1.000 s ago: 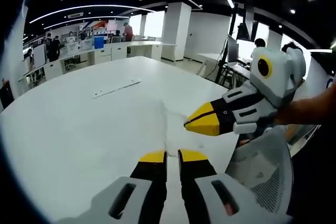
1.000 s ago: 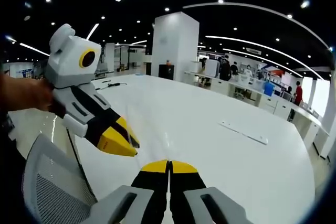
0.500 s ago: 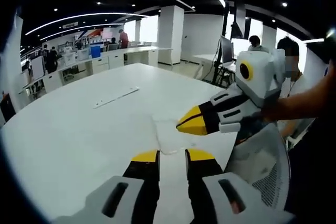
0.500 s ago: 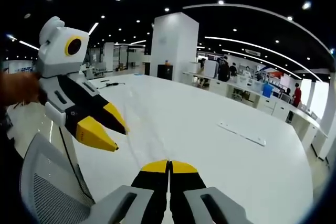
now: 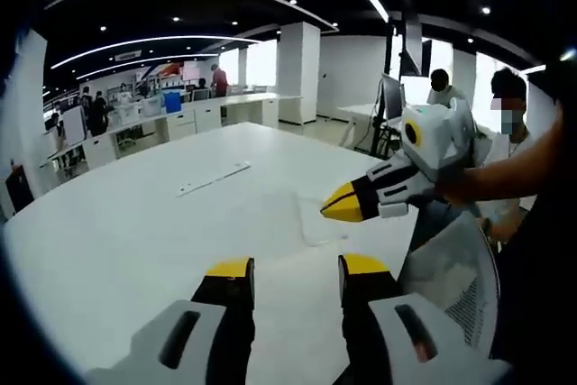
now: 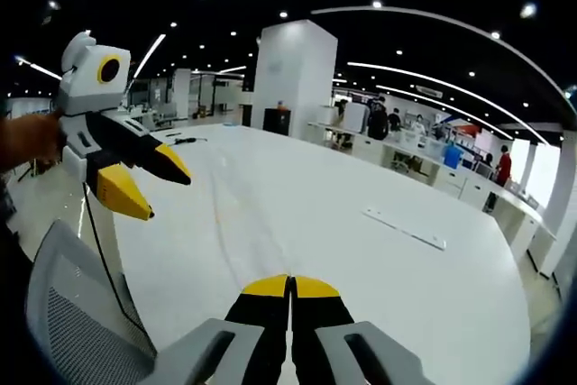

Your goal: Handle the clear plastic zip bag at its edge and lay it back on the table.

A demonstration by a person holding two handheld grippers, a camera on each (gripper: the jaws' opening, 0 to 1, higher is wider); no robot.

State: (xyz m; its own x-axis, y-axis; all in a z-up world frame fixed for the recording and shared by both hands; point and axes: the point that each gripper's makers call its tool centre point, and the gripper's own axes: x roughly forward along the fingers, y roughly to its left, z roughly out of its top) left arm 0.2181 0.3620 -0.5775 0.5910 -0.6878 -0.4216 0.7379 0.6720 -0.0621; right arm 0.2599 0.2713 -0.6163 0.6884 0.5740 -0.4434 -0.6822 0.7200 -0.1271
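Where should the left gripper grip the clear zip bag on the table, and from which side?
Take the clear zip bag by its near edge, coming in low from the side of the left gripper. It lies flat and thin on the table, so probably only an edge offers purchase, and those open fingers face it.

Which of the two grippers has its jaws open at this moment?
The left gripper: its yellow-tipped jaws stand wide apart above the white table. The right gripper has its jaws pressed together, with no gap showing.
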